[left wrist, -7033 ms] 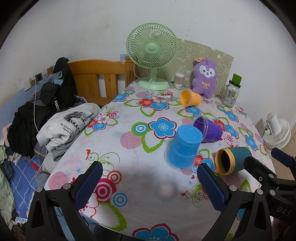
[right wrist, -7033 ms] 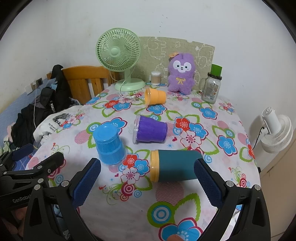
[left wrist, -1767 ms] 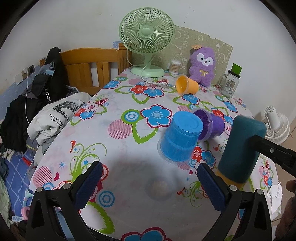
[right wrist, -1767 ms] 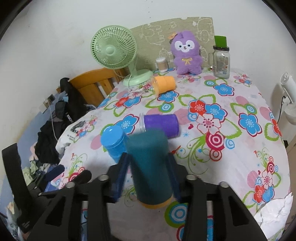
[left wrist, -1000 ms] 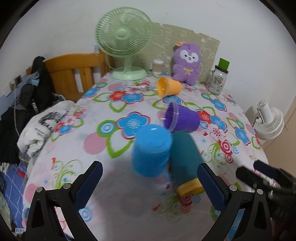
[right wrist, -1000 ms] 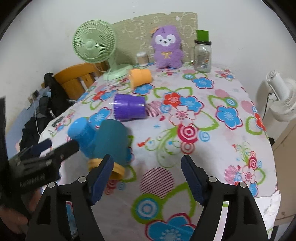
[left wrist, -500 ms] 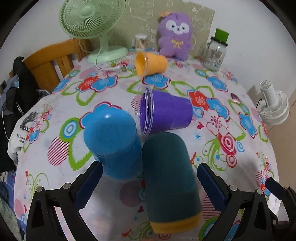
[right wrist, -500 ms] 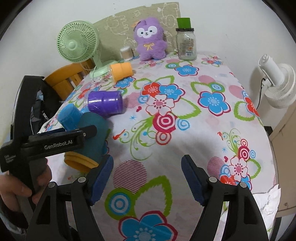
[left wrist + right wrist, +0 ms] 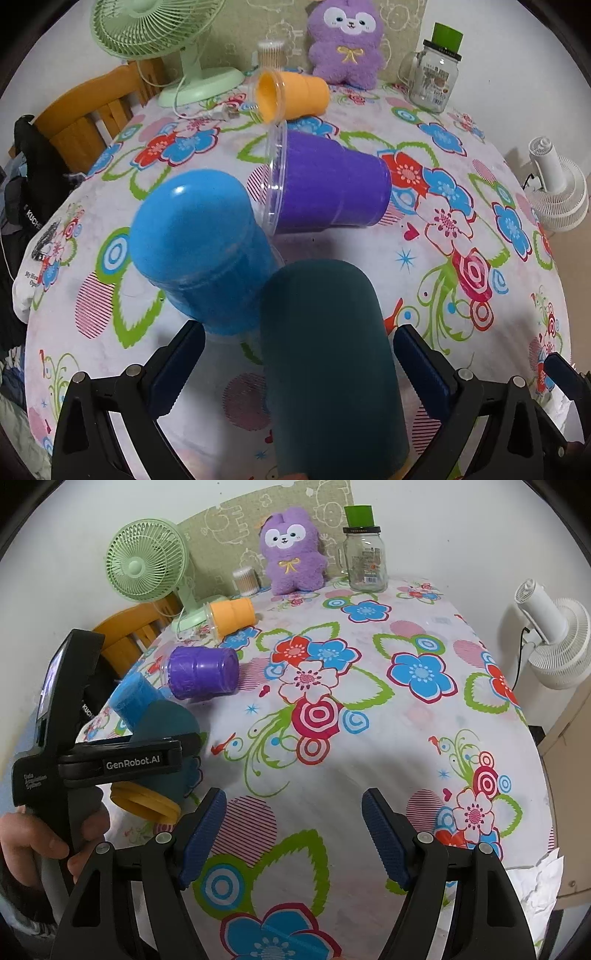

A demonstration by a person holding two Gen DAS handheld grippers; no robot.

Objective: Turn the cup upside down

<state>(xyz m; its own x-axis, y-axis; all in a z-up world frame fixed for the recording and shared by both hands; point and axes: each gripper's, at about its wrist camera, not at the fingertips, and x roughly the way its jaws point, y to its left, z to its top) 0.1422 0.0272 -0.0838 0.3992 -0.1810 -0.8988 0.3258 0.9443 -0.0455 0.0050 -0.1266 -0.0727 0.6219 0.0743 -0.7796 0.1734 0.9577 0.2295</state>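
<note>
Tabletop (image 9: 388, 760) held the teal cup (image 9: 328, 369) mouth-down between the left gripper (image 9: 295, 365)'s wide-open jaws, touching the upside-down blue cup (image 9: 199, 251). Purple cup (image 9: 332, 188) lay just behind, so a sloppy reach past could topple either. Right gripper (image 9: 291, 834) hung apart, jaws open, empty.

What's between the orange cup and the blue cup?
The purple cup, lying on its side. In the left wrist view it sits between the orange cup behind it and the upside-down blue cup in front, its clear rim close against the blue one.
</note>
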